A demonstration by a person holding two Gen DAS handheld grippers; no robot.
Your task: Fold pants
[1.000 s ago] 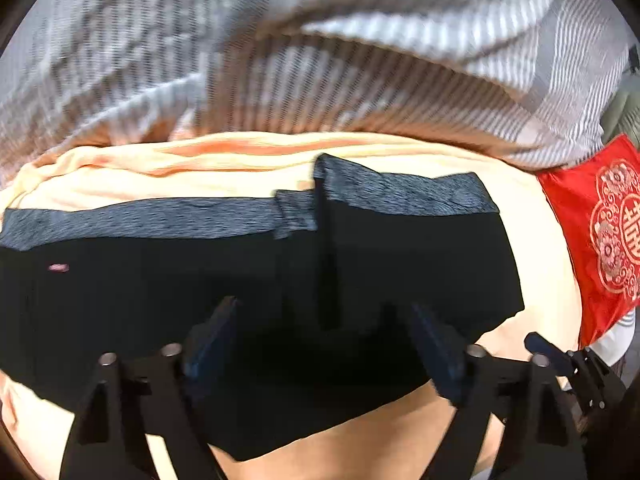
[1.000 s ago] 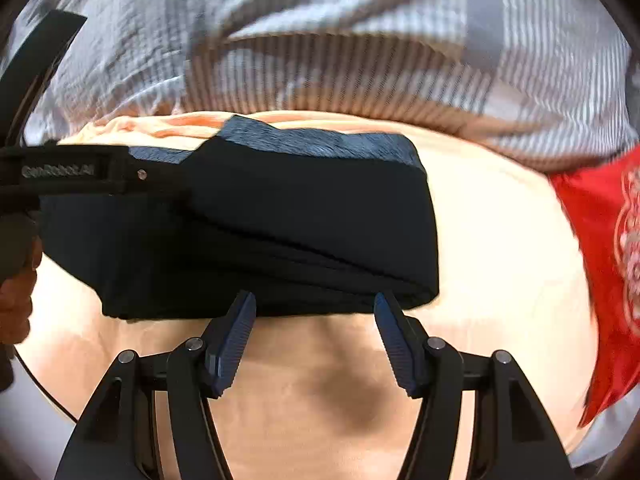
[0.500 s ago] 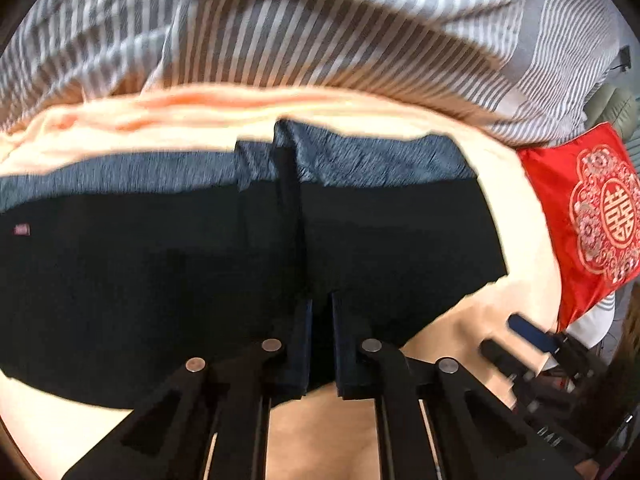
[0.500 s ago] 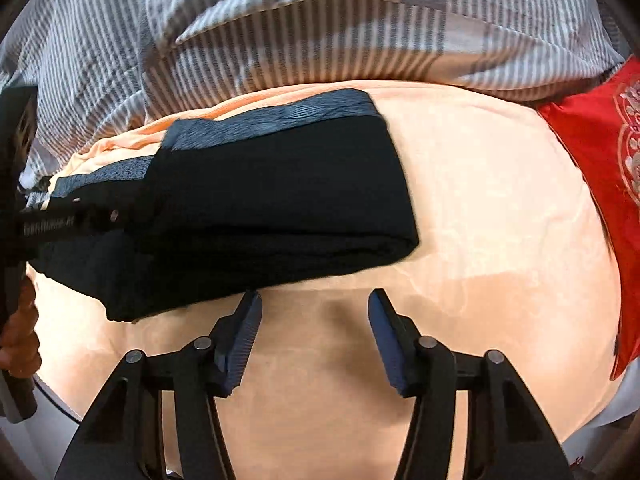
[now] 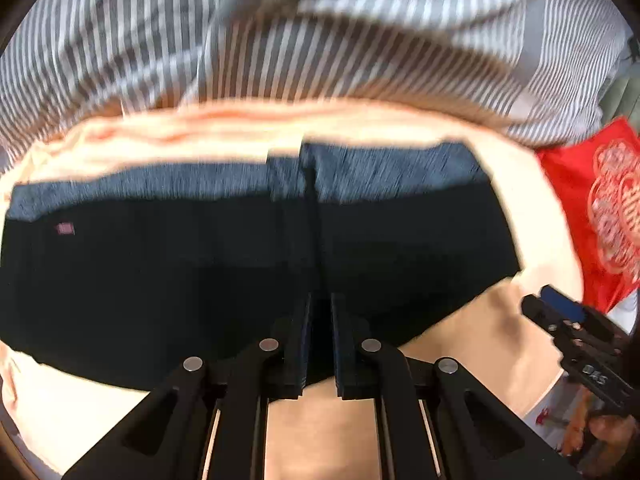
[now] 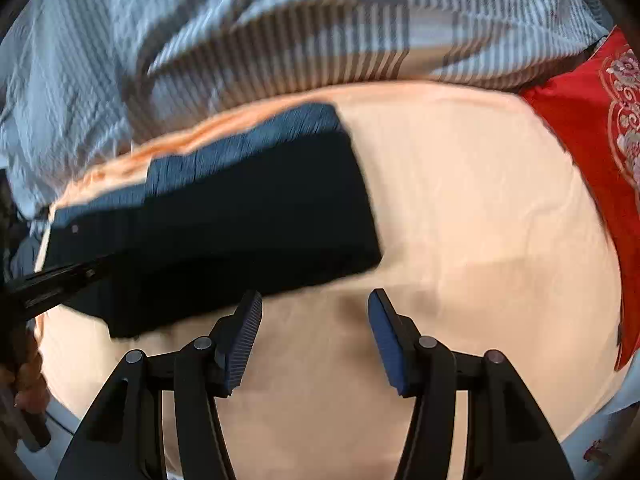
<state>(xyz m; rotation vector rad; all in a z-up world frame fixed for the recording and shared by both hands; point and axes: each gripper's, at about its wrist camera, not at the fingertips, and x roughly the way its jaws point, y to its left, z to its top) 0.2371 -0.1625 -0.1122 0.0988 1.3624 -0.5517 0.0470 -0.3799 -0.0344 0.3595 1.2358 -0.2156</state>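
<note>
Only the left wrist view shows the left hand-held gripper [image 5: 320, 340] pinching the black pants' [image 5: 160, 288] near edge on the peach blanket [image 6: 460, 208], while the right hand-held gripper [image 6: 314, 338], angled down, gapes over bare blanket.

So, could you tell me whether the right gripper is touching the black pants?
Apart. In the right wrist view, the right gripper stands open over bare peach blanket, and the pants lie beyond its left finger, nothing between them.
</note>
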